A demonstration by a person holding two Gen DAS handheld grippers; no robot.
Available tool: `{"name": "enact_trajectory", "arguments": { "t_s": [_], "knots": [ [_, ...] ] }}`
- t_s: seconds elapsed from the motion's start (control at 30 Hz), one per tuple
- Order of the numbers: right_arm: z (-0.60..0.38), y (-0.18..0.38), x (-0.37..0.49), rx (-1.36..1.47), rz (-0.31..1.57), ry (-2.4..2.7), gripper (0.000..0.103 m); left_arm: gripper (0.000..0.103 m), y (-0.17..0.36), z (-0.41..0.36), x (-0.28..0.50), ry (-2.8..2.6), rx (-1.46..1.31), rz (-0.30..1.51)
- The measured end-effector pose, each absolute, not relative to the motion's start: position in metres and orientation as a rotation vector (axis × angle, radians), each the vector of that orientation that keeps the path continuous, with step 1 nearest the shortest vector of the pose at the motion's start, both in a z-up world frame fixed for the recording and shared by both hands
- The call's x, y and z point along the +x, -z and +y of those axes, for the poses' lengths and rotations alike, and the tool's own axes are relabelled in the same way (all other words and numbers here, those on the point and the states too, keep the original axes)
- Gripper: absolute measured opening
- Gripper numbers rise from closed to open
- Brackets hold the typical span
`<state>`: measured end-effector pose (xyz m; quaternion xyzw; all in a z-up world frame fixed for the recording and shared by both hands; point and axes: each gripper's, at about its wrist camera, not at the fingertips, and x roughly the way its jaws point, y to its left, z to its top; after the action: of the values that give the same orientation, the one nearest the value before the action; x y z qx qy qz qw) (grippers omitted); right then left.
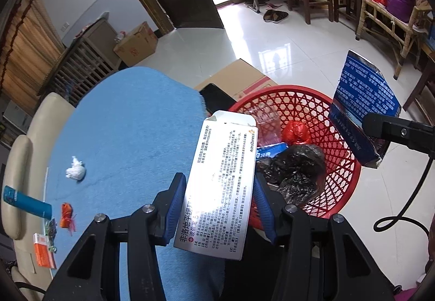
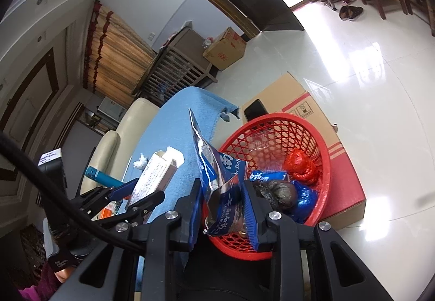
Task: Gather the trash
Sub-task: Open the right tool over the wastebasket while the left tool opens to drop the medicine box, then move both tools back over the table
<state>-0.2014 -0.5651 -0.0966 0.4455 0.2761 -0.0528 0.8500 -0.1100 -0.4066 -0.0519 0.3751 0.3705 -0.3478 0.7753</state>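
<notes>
At the bottom centre of the left wrist view, the left gripper [image 1: 217, 208] is clamped on a white medicine carton [image 1: 220, 186], its blue pads [image 1: 174, 205] pressing both long sides; the carton stands tilted, its open flap toward the middle of the frame, over the edge where the blue cloth [image 1: 122, 137] meets the red basket [image 1: 345, 159]. At the bottom centre of the right wrist view, the right gripper [image 2: 221, 208] is clenched around a crumpled blue foil bag [image 2: 217, 184], which rises up and to the left, above the near rim of the basket [image 2: 323, 165]. Left of it in that view, the left gripper [image 2: 136, 192] shows with the carton [image 2: 155, 173] in its grip. Inside the basket lie a black plastic bag [image 1: 293, 170], a red knotted bag [image 1: 296, 132], a small blue packet [image 1: 269, 150] and clear wrapping. On the cloth at the lower left of the left wrist view rest a white paper wad [image 1: 75, 169], an orange wrapper [image 1: 66, 215], a teal tube [image 1: 25, 201] and an orange box [image 1: 43, 249]. Beyond the basket, mid-frame, a cardboard box [image 1: 239, 78] carries a dark phone [image 1: 217, 97]; the blue bag [image 1: 364, 105] hangs at the right. Farther up, glossy white floor tiles [image 1: 272, 37], slippers [image 1: 276, 15] and wooden furniture fill the upper frame.
</notes>
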Motion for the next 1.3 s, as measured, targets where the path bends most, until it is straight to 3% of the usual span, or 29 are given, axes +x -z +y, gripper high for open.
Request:
{"name": "enact_trajectory", "arguments": {
  "t_s": [0.4, 0.47, 0.53, 1.3],
  "knots": [
    [-0.578, 0.130, -0.190, 1.033, 0.667, 0.161, 0.033, 0.056, 0.067, -0.420, -0.104, 0.849, 0.758, 0.845],
    [-0.581, 0.135, -0.186, 1.058, 0.688, 0.169, 0.039, 0.057, 0.067, -0.418, -0.101, 0.852, 0.742, 0.850],
    [-0.586, 0.140, -0.186, 1.080, 0.690, 0.178, 0.070, 0.057, 0.067, -0.415, -0.098, 0.849, 0.734, 0.851],
    [-0.539, 0.112, -0.153, 0.927, 0.719, 0.081, 0.071, 0.057, 0.034, -0.276, -0.036, 0.501, 0.490, 0.867]
  ]
}}
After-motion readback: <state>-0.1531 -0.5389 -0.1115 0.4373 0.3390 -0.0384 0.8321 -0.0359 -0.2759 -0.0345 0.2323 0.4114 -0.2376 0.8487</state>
